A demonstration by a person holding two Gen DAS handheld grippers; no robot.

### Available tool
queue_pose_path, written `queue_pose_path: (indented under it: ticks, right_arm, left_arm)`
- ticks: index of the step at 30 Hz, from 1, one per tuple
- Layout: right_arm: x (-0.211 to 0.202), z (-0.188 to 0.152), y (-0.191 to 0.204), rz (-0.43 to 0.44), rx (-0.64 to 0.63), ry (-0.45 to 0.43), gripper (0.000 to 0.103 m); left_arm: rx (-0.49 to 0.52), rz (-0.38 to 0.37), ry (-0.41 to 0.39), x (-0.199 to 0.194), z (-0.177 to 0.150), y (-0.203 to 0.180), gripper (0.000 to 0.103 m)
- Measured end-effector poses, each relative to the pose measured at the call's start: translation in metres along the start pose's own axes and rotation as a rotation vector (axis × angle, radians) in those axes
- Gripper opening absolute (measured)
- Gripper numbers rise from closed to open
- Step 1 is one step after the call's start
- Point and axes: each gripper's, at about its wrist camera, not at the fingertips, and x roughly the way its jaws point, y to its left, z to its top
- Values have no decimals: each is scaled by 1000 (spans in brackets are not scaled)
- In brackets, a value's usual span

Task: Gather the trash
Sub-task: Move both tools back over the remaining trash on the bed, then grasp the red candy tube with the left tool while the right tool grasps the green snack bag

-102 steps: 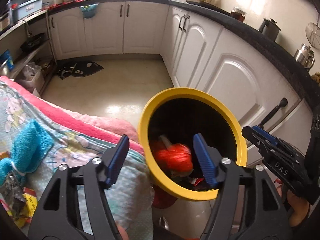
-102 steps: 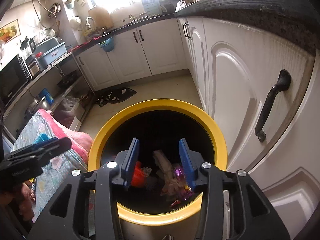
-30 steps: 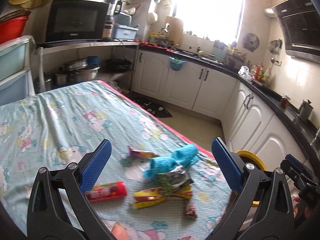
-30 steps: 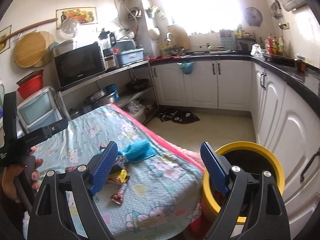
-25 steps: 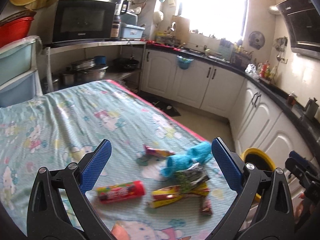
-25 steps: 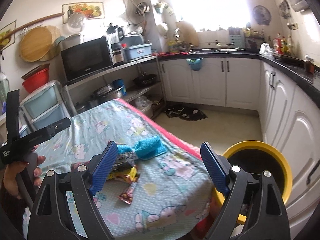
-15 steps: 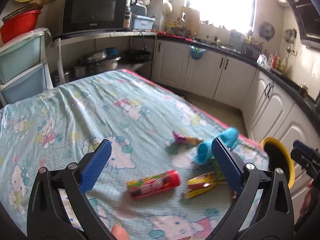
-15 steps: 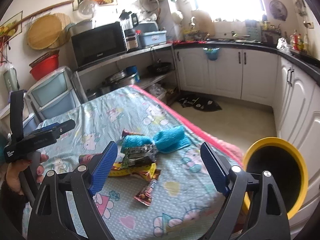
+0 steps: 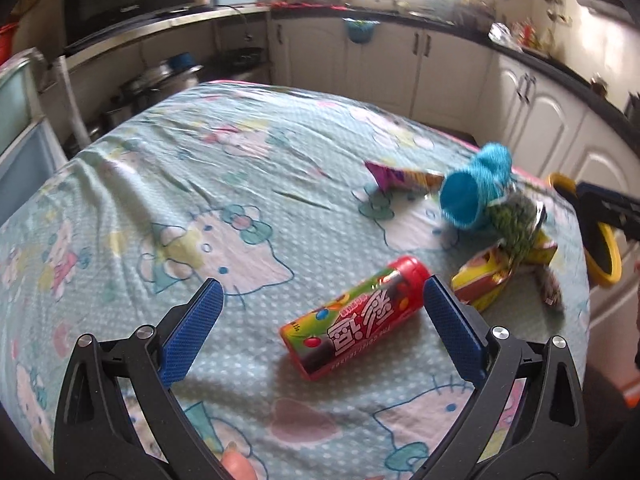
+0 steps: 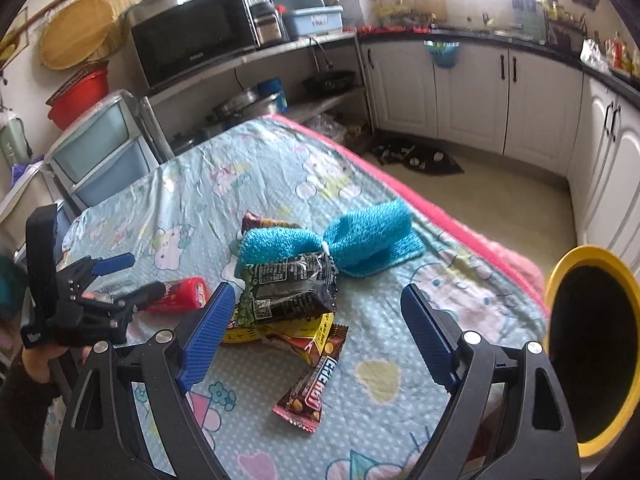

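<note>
left gripper [image 9: 318, 316]: agape, angled down over candy tube [image 9: 354, 318] | right gripper [image 10: 316, 328]: agape, above wrappers [image 10: 290, 292]

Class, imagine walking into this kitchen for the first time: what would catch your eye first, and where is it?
A heap of snack wrappers lies on the cartoon-print cloth, with a bright blue knitted piece just behind it. A red-capped candy tube lies on its side between the open jaws of the left gripper. A yellow-rimmed bin stands off the table's right edge.
</note>
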Motion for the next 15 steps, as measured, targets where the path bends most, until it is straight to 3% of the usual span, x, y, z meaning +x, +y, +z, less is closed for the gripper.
queue_pose_path:
  ticks: [5, 8, 11, 13, 15]
  right_arm:
    - [27, 5, -1, 39, 19, 60, 81]
    - [41, 7, -4, 67, 44, 96, 75]
    - [50, 9, -7, 91, 56, 129, 63]
    - [51, 8, -8, 117, 61, 137, 48]
    - [49, 8, -7, 127, 51, 133, 38]
  left_arm:
    - [29, -52, 31, 15, -2, 3, 92]
    - [48, -81, 54, 23, -1, 3, 89]
    - [73, -100, 78, 28, -1, 0, 79]
    - [92, -103, 96, 32, -3, -4, 72]
    - [106, -103, 103, 33, -5, -7, 67]
